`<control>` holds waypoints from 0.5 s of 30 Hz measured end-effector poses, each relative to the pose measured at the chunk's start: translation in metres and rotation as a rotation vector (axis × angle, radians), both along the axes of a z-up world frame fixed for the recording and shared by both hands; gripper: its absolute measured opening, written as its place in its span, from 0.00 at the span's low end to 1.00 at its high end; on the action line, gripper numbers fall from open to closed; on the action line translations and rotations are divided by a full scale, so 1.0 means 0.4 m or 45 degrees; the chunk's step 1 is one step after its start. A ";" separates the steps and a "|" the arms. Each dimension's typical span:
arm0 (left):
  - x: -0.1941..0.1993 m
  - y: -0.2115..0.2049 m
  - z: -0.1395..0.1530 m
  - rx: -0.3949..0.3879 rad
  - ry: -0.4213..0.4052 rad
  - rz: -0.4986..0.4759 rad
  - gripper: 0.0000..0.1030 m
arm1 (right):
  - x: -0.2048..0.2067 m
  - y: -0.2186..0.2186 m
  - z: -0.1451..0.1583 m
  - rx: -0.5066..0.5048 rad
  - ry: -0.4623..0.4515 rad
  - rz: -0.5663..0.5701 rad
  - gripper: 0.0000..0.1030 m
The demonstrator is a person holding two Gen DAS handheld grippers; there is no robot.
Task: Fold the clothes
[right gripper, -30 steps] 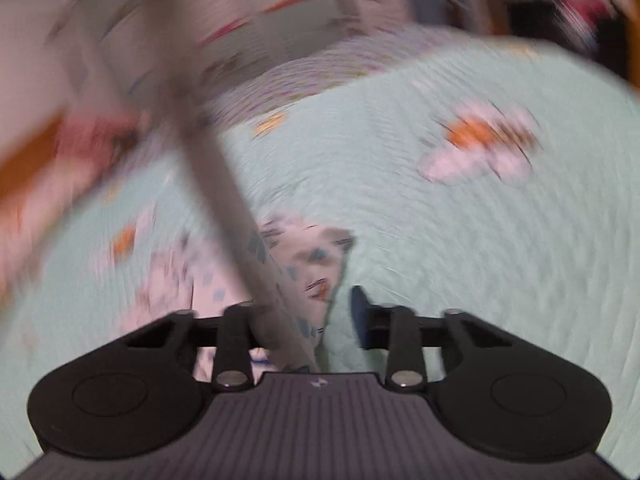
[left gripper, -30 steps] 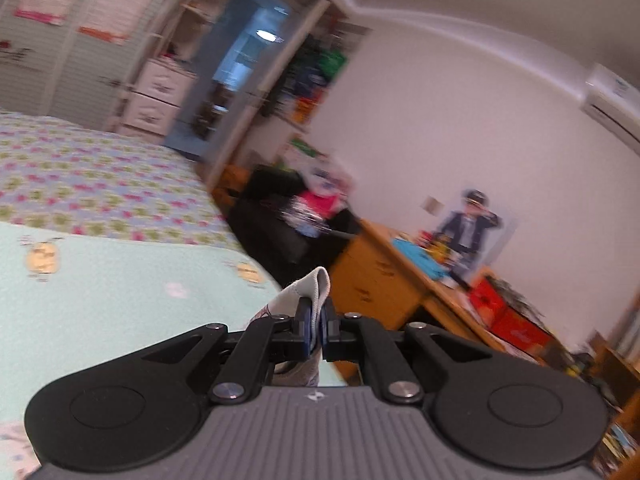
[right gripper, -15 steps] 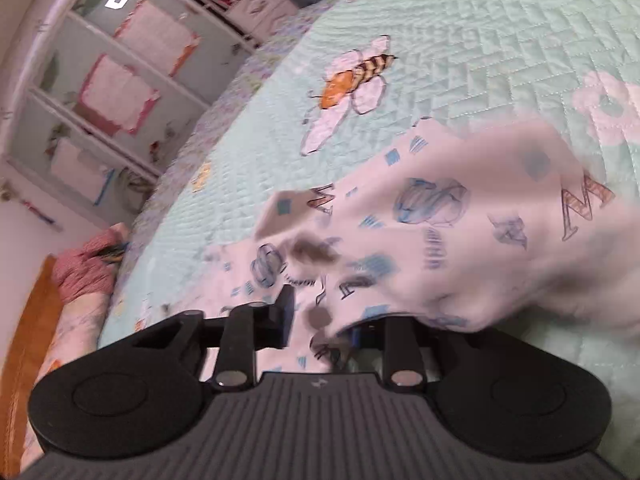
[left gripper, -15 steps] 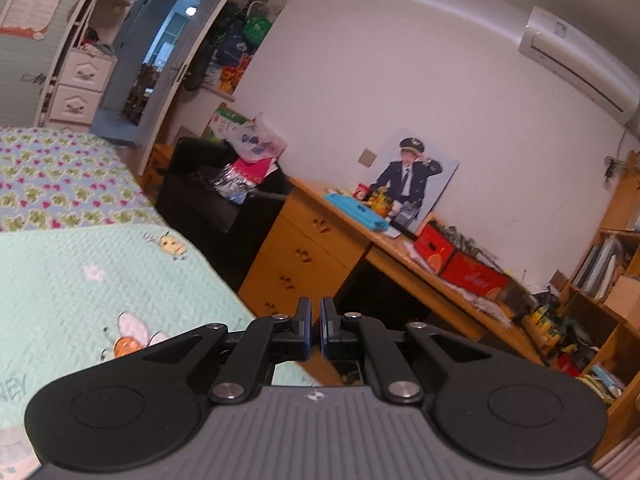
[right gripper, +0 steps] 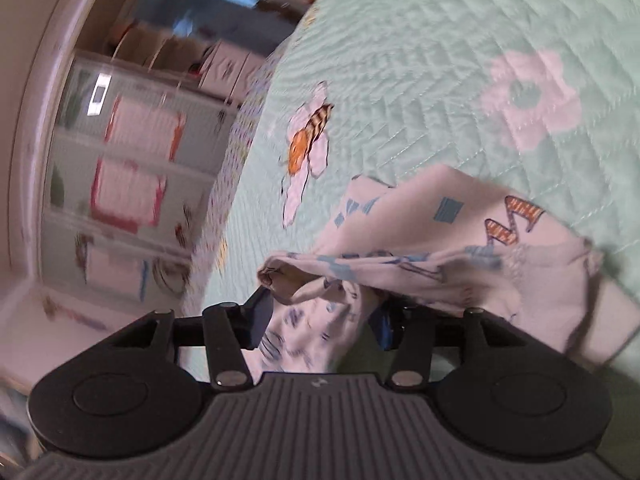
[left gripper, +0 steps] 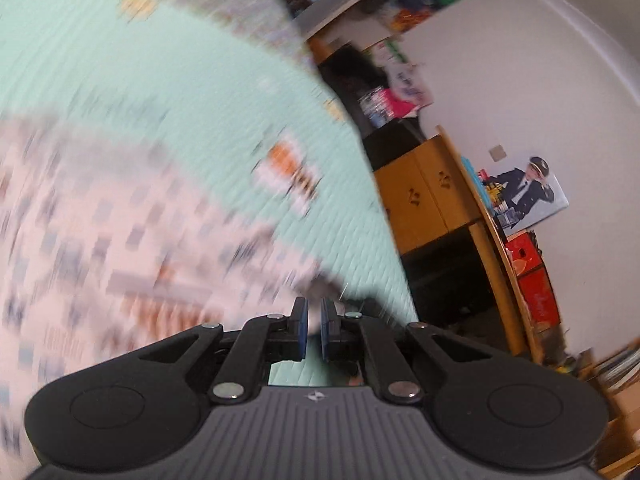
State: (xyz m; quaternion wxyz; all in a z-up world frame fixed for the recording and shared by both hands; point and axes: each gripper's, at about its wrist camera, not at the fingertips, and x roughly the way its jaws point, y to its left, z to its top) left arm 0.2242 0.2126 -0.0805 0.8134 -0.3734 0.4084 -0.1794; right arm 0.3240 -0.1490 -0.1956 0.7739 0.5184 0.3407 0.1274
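Garment, pale with printed letters, lies on the bed, one bunched edge loose between the right tongs, whose jaws are opening. Left tongs are closed and empty, with the blurred garment just ahead to their left.

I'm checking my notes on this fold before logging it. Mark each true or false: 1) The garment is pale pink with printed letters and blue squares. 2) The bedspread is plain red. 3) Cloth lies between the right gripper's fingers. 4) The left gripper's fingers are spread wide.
1) True: the garment is pale pink with printed letters and blue squares.
2) False: the bedspread is mint green, quilted, with bee and flower motifs.
3) True: a bunched fold sits between the fingers of the right gripper, whose jaws are opening.
4) False: the left gripper is shut, with only a thin slit between its blue pads.
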 end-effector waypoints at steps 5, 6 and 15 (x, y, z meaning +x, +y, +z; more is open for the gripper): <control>-0.139 0.108 -0.064 -0.097 0.044 0.114 0.04 | 0.014 0.018 0.044 -0.055 -0.072 -0.045 0.13; -0.168 0.133 -0.071 -0.110 0.036 0.143 0.04 | 0.009 0.038 0.081 -0.171 -0.142 -0.018 0.13; -0.330 0.290 -0.150 -0.226 0.083 0.344 0.04 | -0.384 0.646 0.160 -1.926 -1.432 1.318 0.32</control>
